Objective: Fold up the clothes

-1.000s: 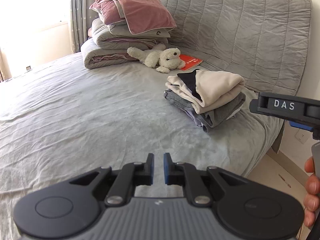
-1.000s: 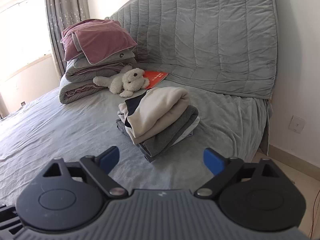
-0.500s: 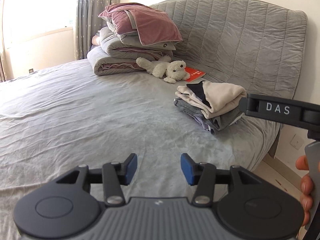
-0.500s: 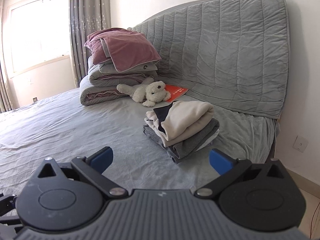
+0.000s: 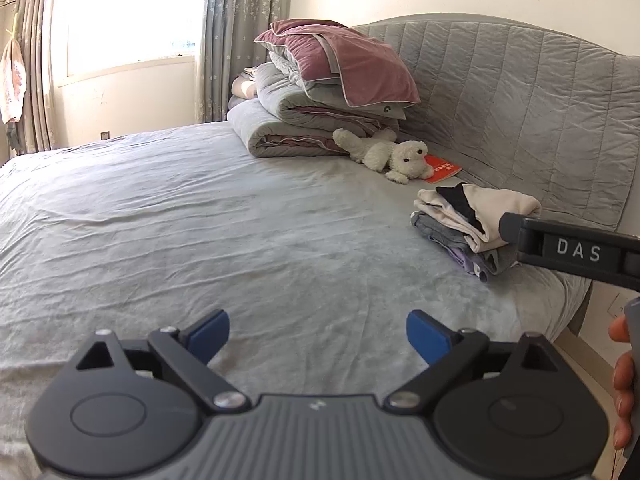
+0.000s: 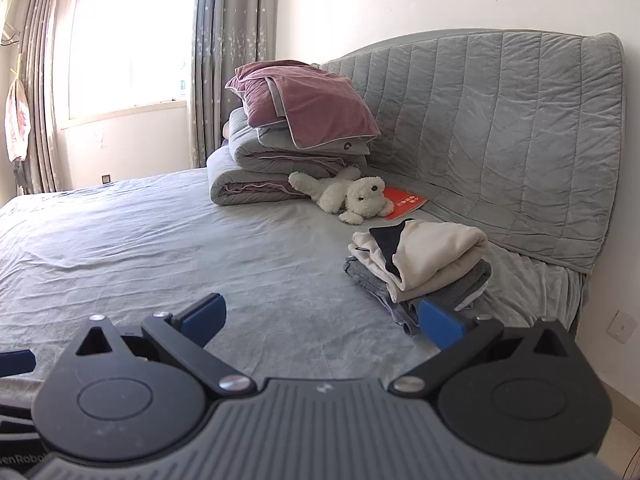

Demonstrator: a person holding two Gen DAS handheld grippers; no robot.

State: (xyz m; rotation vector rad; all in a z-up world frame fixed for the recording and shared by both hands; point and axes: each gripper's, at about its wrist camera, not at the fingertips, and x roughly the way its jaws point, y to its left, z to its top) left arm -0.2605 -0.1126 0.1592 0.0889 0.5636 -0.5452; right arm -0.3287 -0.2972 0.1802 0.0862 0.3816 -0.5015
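A stack of folded clothes (image 5: 464,220), a cream garment with a black collar on top of grey ones, lies on the right side of the grey bed (image 5: 240,248); it also shows in the right wrist view (image 6: 424,264). My left gripper (image 5: 318,334) is open and empty above the bed's near part. My right gripper (image 6: 320,318) is open and empty, nearer than the stack; its body shows in the left wrist view (image 5: 576,254).
Folded quilts and a mauve pillow (image 6: 304,128) are piled by the padded headboard (image 6: 500,128). A white plush toy (image 6: 348,196) and a red booklet (image 6: 404,202) lie beside them. A window with curtains (image 6: 128,48) is at far left. The bed's edge and floor are at right.
My left gripper has opened wide from nearly shut. Both grippers have pulled back and up from the folded stack, which now looks farther away.
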